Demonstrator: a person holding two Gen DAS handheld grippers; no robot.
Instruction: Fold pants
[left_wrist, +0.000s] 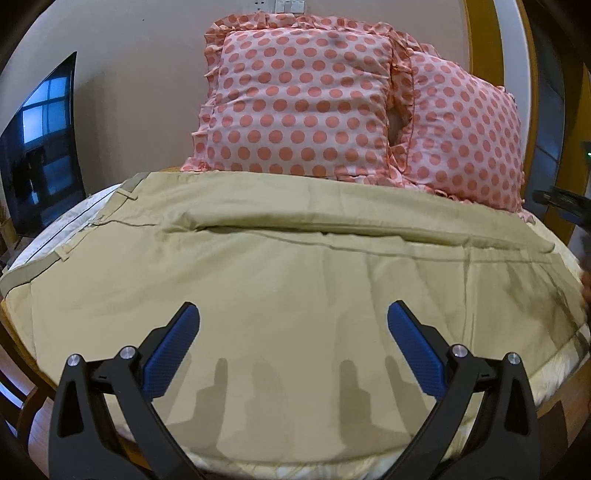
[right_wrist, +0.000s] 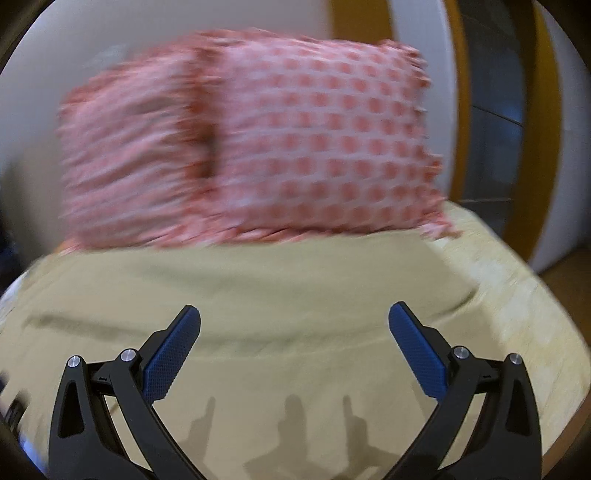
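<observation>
Khaki pants (left_wrist: 295, 266) lie spread flat across the bed, waistband with belt loops at the left, a long fold line running across the middle. My left gripper (left_wrist: 293, 317) hovers just above the near part of the pants, open and empty, its shadow on the cloth. In the right wrist view, which is motion-blurred, the pants (right_wrist: 280, 295) fill the lower half. My right gripper (right_wrist: 294, 317) is open and empty above them. The right gripper also shows at the right edge of the left wrist view (left_wrist: 565, 201).
Two pink polka-dot pillows (left_wrist: 306, 99) stand at the back of the bed against the wall, also in the right wrist view (right_wrist: 258, 140). A dark TV screen (left_wrist: 40, 147) is at the left. White bedding (left_wrist: 554, 373) shows along the bed's wooden edge.
</observation>
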